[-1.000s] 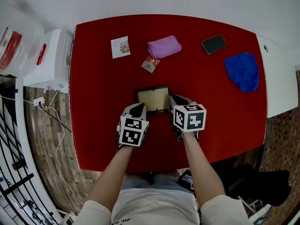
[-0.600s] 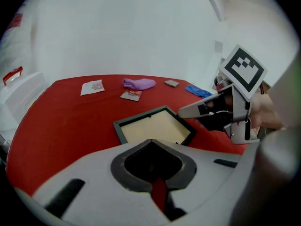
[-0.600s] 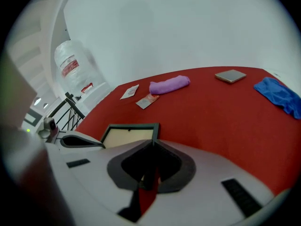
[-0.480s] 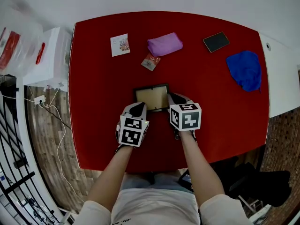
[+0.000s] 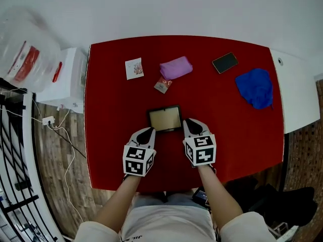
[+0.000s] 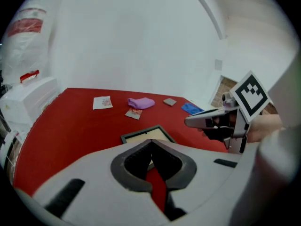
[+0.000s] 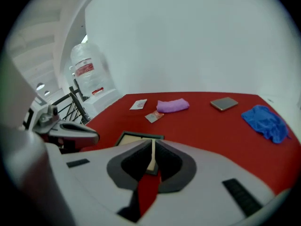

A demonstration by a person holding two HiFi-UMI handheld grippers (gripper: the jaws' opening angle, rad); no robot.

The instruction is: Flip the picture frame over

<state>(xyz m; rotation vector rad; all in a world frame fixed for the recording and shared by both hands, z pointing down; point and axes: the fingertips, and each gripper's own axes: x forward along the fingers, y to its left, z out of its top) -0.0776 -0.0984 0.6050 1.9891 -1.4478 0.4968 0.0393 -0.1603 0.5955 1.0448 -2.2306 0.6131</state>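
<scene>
**While the frame lies flat, both claws wait empty at its near corners**

Since it rests flat near the middle of the red tabletop (image 5: 113,115), the small dark-rimmed picture frame with a cream panel (image 5: 165,118) is in neither claw's grip. Whether the cream side is its front or its back I cannot tell, so how far the flip has got is unclear. The left claw (image 5: 147,132) sits just beside the frame's near left corner, jaws closed on nothing, tips meeting. The right claw (image 5: 191,124) sits just beside the near right corner. Its jaws are all but closed, with a thin slit between the tips after parting slightly, and nothing is in them. Flanking the frame this way probably prepares a hold on two opposite edges, which a turn-over would need.

Toward the far side lie a white printed card (image 5: 134,68), a folded purple cloth (image 5: 175,67), a small red-and-white sachet (image 5: 162,85), a dark flat phone (image 5: 224,62) and a crumpled blue cloth (image 5: 256,87). All are well apart from the frame, which leaves room to turn it. Left of the tabletop stands a white cabinet (image 5: 63,82) with a clear water bottle (image 5: 25,59) beside it, over a wooden floor (image 5: 50,155) with loose cables (image 5: 67,150). A white wall (image 5: 176,9) runs behind.
</scene>
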